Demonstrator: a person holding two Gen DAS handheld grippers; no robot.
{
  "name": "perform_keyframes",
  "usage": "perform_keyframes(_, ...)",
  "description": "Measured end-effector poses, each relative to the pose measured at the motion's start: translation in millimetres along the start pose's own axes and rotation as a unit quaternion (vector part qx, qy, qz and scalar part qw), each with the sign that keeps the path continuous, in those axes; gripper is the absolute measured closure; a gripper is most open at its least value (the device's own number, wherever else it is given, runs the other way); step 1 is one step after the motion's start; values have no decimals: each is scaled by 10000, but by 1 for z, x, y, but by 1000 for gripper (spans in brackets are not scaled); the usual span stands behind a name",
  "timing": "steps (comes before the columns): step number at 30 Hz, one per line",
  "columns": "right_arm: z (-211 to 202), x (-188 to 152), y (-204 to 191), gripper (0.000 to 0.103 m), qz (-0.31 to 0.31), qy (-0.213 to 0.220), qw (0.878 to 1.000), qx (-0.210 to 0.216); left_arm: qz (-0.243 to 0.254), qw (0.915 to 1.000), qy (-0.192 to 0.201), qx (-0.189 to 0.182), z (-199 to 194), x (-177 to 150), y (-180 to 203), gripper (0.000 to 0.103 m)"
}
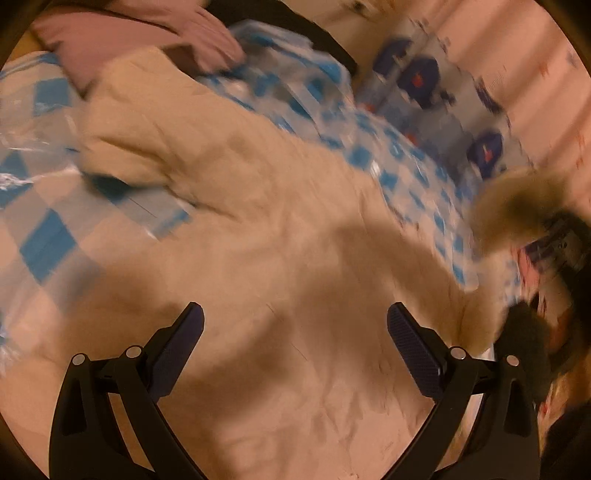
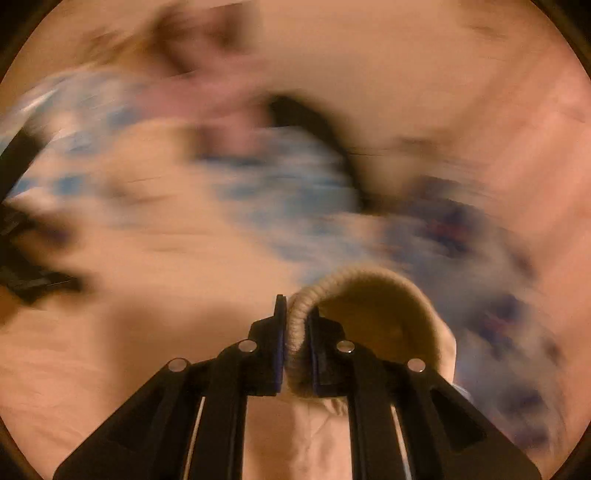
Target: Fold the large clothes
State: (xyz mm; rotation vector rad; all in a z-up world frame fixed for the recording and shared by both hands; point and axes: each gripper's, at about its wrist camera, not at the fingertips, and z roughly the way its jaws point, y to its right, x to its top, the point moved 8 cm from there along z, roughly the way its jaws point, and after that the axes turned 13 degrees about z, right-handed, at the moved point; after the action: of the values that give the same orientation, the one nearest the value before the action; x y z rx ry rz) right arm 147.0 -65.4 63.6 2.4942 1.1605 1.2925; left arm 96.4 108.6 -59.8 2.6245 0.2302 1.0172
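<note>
One beige sweater (image 1: 280,236) spread across checked cloth (image 1: 48,236), left gripper (image 1: 295,314) jaws apart above it, right gripper (image 2: 297,325) clamped on one ribbed cuff (image 2: 299,321), pink garment (image 1: 122,33) at far edge

We see dim, warm orange light, heavy motion blur in the right view, and dark fisheye-vignetted corners.

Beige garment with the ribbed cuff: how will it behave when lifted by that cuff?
Probably floppy: the beige garment lies creased and spread on the checkered cover. The ribbed cuff bulges past the right tool, so it looks soft and squashy. The body likely trails and drags rather than lifting flat.
</note>
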Motion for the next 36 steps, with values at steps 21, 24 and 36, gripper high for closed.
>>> perform_keyframes(21, 77, -117, 9, 8, 6338, -482, 6689, 3855, -578, 9965, -105, 598, 3, 7, -65, 7)
perform_keyframes(24, 110, -80, -61, 6, 5920, -991, 6838, 4149, -692, 9956, -24, 627, -3, 8, -72, 7)
perform_keyframes(36, 157, 1, 30, 14, 7348, 1110, 5807, 3324, -947, 9944, 69, 471, -21, 13, -97, 7)
